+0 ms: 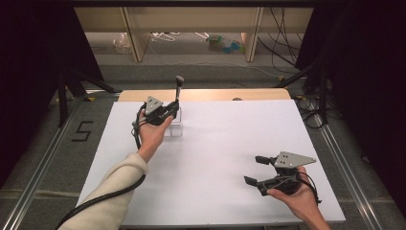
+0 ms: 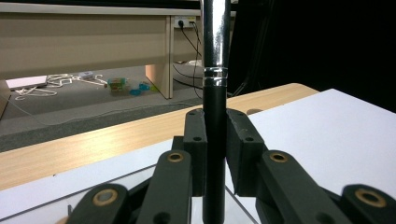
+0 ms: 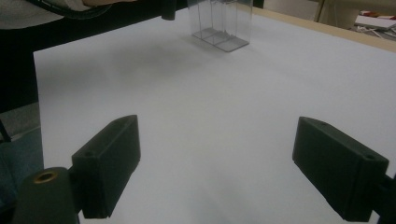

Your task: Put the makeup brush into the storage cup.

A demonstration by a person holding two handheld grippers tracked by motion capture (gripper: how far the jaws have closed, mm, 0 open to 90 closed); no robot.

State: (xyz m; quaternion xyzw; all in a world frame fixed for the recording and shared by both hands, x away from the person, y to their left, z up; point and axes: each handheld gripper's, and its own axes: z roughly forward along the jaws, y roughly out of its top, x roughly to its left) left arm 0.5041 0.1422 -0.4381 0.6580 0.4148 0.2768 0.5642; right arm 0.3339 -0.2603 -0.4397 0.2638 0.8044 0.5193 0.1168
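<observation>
High view: white worktop (image 1: 215, 163) laid over a wooden table; the left gripper (image 1: 168, 113) sits near the far edge, left of centre, clamped on a slim upright brush (image 1: 178, 88) with a black handle and a dark head on top. The brush stands over a clear plastic holder (image 1: 175, 125) just beside the gripper; whether its lower end is already inside a compartment, I cannot tell from here. The right gripper (image 1: 253, 170) rests low near the near right corner, well apart from the holder, jaws spread and empty. Left gripper view: both jaws pressed against the black handle (image 2: 215, 140), which runs upright between them; a chrome ferrule (image 2: 215, 37) rises above the grip. A clear edge of the holder shows faintly at the bottom of the frame, below the jaws. Right gripper view: jaws wide apart over bare white worktop (image 3: 210, 140), nothing between them; the holder (image 3: 222, 25) stands far off toward the far edge, its upright dividers visible, the compartments in sight looking empty. Judgement: the brush is picked up and brought upright to the holder, so the carry looks done; what is left is seating it in a compartment, if not seated yet, and letting go.
</observation>
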